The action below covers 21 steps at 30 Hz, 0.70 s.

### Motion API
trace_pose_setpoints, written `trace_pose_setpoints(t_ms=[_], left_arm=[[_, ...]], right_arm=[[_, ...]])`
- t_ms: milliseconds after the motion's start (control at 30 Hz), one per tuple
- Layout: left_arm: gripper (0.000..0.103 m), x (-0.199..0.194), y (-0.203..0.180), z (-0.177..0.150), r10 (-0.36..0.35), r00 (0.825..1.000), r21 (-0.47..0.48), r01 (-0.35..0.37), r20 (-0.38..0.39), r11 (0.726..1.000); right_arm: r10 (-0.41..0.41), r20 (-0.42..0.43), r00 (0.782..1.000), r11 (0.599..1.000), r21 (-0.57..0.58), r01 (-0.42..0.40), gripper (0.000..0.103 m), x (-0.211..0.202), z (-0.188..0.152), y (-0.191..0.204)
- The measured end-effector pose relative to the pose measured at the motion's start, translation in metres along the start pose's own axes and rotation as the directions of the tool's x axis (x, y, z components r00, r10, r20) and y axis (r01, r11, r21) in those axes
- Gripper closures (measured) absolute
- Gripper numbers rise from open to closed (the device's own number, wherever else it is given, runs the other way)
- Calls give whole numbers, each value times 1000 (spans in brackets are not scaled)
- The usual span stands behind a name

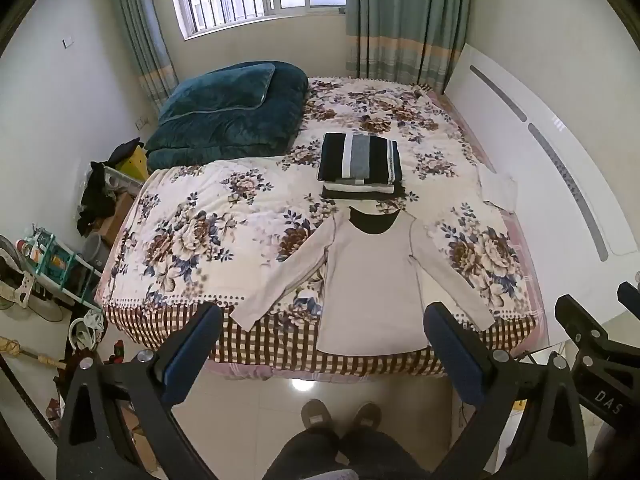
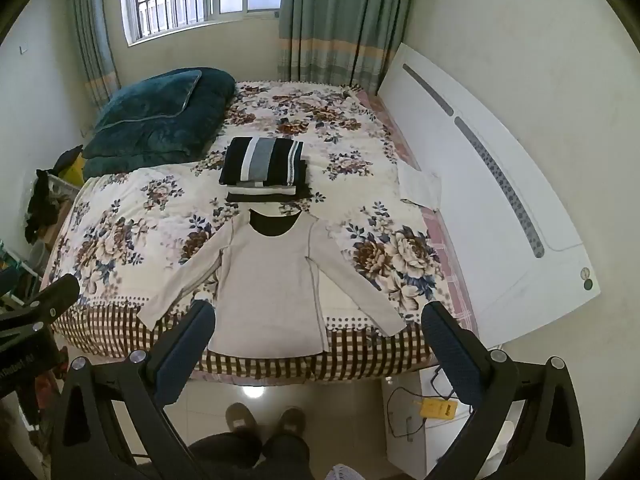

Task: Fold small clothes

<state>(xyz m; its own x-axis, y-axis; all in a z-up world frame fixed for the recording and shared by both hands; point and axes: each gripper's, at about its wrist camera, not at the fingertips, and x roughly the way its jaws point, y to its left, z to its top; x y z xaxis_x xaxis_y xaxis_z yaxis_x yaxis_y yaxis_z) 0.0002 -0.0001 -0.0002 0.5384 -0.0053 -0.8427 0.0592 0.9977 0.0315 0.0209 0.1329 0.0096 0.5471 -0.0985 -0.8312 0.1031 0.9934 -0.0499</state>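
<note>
A pale long-sleeved shirt [image 1: 370,276] lies flat on the bed's near edge, sleeves spread, dark collar lining toward the far side; it also shows in the right wrist view [image 2: 268,280]. Behind it sits a stack of folded clothes [image 1: 360,160], striped dark and grey on top, also in the right wrist view [image 2: 262,164]. My left gripper [image 1: 324,320] is open and empty, held above the floor in front of the shirt's hem. My right gripper [image 2: 318,318] is open and empty, at the same distance before the hem.
The floral bedspread [image 1: 192,224] covers the bed. A folded teal quilt [image 1: 228,112] lies at the far left. A white headboard [image 2: 500,208] runs along the right. Clutter and a rack [image 1: 60,264] stand left of the bed. The person's slippered feet [image 1: 340,416] stand on the tiled floor.
</note>
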Motion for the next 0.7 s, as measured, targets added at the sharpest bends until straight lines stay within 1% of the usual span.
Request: trace_pose_setpoints(t_ms=[100, 333, 567, 633, 700], left_arm=[[0, 0, 0, 0, 0, 1000, 1, 0, -1, 1000], [0, 1, 0, 0, -2, 1000, 1, 2, 5, 1000], [0, 7, 2, 12, -6, 1000, -4, 6, 3, 1000], [0, 0, 1, 3, -5, 1000, 0, 5, 9, 1000], [0, 0, 1, 4, -2, 1000, -1, 2, 11, 1000]], right_arm=[[-12, 0, 1000, 1000, -6, 12, 0, 0, 0, 1], [-11, 1, 1000, 1000, -7, 11, 0, -2, 1, 1], [-11, 4, 1000, 1000, -10, 11, 0, -3, 3, 4], [-9, 6, 1000, 1000, -11, 9, 0, -8, 3, 6], [-9, 7, 1000, 1000, -11, 9, 0, -8, 8, 6]])
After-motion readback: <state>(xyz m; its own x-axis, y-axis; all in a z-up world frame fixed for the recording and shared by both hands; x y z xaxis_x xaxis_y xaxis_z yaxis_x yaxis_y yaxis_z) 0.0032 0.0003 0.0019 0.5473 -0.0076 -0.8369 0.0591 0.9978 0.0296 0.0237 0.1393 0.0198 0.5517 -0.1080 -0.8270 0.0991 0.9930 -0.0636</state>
